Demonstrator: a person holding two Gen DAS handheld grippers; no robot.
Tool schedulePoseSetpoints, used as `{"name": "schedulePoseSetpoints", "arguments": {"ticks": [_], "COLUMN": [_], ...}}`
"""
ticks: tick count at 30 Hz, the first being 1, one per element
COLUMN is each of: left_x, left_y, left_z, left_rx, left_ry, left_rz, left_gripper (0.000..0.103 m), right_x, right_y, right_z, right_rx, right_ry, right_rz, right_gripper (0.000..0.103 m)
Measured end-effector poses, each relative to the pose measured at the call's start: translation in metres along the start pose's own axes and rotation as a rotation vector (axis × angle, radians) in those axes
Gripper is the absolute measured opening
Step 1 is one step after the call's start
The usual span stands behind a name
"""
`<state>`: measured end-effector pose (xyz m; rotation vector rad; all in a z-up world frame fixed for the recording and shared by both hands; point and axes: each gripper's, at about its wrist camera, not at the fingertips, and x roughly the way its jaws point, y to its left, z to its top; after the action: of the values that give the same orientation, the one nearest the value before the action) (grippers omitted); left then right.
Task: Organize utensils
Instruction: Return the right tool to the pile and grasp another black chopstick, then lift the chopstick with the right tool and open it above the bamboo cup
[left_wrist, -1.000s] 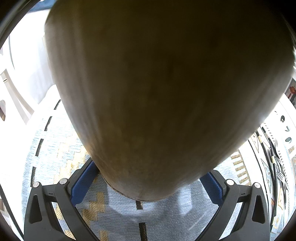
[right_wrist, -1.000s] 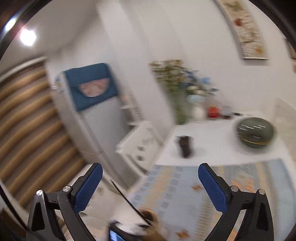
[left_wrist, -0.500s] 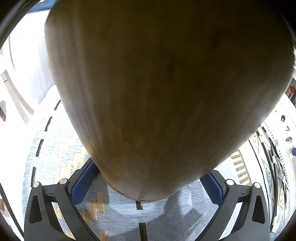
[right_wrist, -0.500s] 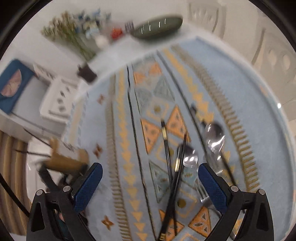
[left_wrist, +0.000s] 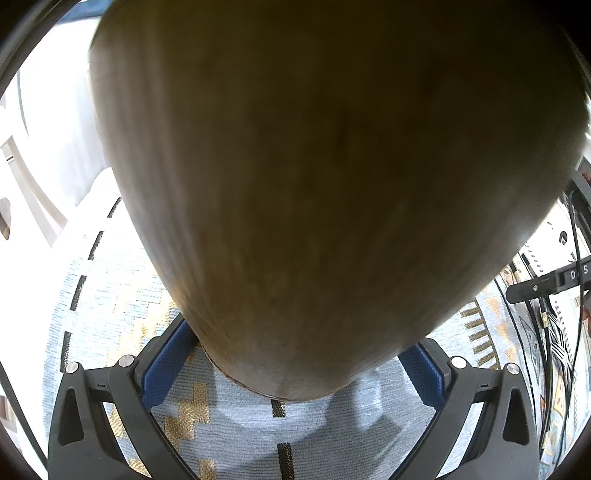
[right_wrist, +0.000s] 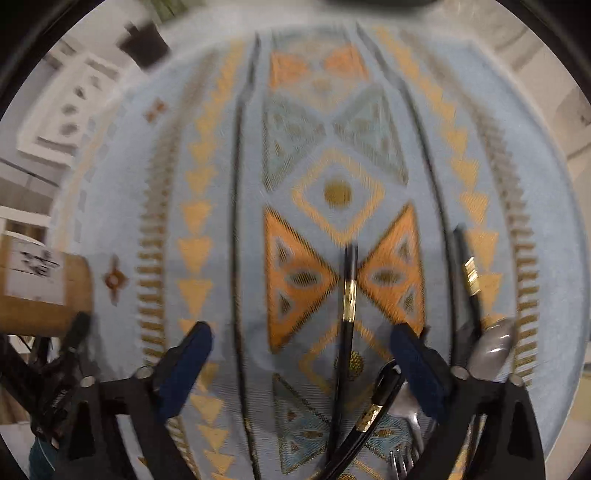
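A large wooden holder (left_wrist: 332, 177) is gripped by the left gripper (left_wrist: 291, 373), whose blue pads are pressed against its lower sides; most of the left wrist view is filled by its brown, grained wall. Beneath it a pale blue patterned tablecloth (left_wrist: 240, 435) with gold and black marks is seen. At the right edge of that view a black bar bearing the white letters "D" and "S" (left_wrist: 546, 282) is visible; the rest of the lettering is cut off.

In the right wrist view the right gripper (right_wrist: 299, 365) is pointed down at the cloth, its jaws spread wide and closing, with a black chopstick (right_wrist: 349, 291) lying between them but untouched by the pads. A gold band is carried on that chopstick. A second black utensil handle with a gold band (right_wrist: 376, 402) crosses it lower down, and a fork (right_wrist: 404, 443) lies beside the right pad. Farther right, a black handle with a gold band (right_wrist: 471, 280) and a steel spoon (right_wrist: 495, 347) are seen. At the left edge the wooden holder appears again with a white label (right_wrist: 31, 269); its dark print is too blurred to be read.
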<state>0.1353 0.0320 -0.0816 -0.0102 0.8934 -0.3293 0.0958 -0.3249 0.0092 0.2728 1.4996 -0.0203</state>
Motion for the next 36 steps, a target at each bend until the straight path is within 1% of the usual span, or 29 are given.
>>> {"name": "schedulePoseSetpoints", "arguments": {"ticks": [2, 5, 6, 7, 8, 9, 11, 13, 14, 15, 16, 18, 20, 23, 25, 29, 31, 33, 36], "left_x": [0.0, -0.002, -0.002, -0.003, -0.003, -0.003, -0.004, -0.004, -0.004, -0.004, -0.004, -0.004, -0.004, -0.004, -0.003, -0.004, -0.003, -0.004, -0.004], "left_y": [0.0, 0.002, 0.001, 0.002, 0.002, 0.001, 0.0, 0.0, -0.001, -0.001, -0.002, -0.003, -0.002, -0.002, -0.002, -0.003, -0.004, -0.003, -0.005], "left_z": [0.0, 0.0, 0.001, 0.001, 0.002, 0.002, 0.003, 0.003, 0.004, 0.004, 0.004, 0.005, 0.004, 0.004, 0.004, 0.004, 0.004, 0.004, 0.004], "left_rx": [0.0, -0.005, -0.005, -0.004, -0.003, -0.002, -0.002, -0.001, -0.001, 0.0, 0.001, 0.0, 0.0, 0.001, 0.002, 0.003, 0.004, 0.003, 0.006], "left_ry": [0.0, 0.0, 0.0, 0.0, 0.0, 0.0, 0.0, 0.0, 0.0, -0.001, -0.001, -0.001, 0.0, -0.001, 0.0, 0.0, 0.0, 0.0, -0.001], "left_rz": [-0.001, -0.006, -0.006, -0.004, -0.002, -0.001, -0.001, 0.0, 0.001, 0.002, 0.003, 0.002, 0.002, 0.003, 0.004, 0.005, 0.005, 0.005, 0.01], "left_gripper": [0.102, 0.102, 0.102, 0.102, 0.102, 0.102, 0.102, 0.102, 0.102, 0.102, 0.102, 0.102, 0.102, 0.102, 0.102, 0.102, 0.102, 0.102, 0.102], "right_x": [0.001, 0.003, 0.002, 0.001, -0.003, -0.005, -0.006, -0.009, -0.011, -0.019, -0.028, -0.046, -0.067, -0.104, -0.121, -0.163, -0.175, -0.193, -0.216], "right_y": [0.008, 0.011, 0.01, 0.009, 0.007, 0.008, 0.008, 0.007, 0.008, 0.01, 0.012, 0.017, 0.021, 0.029, 0.036, 0.062, 0.077, 0.081, 0.089], "right_z": [0.001, 0.002, 0.004, 0.005, 0.008, 0.011, 0.016, 0.015, 0.014, 0.009, 0.006, 0.0, -0.005, -0.015, -0.025, -0.026, -0.02, -0.025, -0.024], "right_rx": [-0.057, -0.081, -0.068, -0.053, -0.038, -0.039, -0.058, -0.081, -0.085, -0.093, -0.106, -0.12, -0.125, -0.162, -0.181, -0.211, -0.206, -0.206, -0.208], "right_ry": [0.009, 0.037, 0.045, 0.048, 0.045, 0.049, 0.073, 0.072, 0.067, 0.049, 0.02, -0.036, -0.088, -0.185, -0.247, -0.383, -0.425, -0.494, -0.584], "right_rz": [-0.045, -0.109, -0.122, -0.13, -0.139, -0.147, -0.147, -0.135, -0.105, -0.056, -0.027, -0.005, 0.037, 0.061, 0.075, 0.11, 0.145, 0.182, 0.21], "right_gripper": [0.092, 0.082, 0.074, 0.055, 0.039, 0.005, 0.006, 0.006, 0.006, 0.006, 0.006, 0.006, 0.006, 0.006, 0.006, 0.006, 0.006, 0.006, 0.006]}}
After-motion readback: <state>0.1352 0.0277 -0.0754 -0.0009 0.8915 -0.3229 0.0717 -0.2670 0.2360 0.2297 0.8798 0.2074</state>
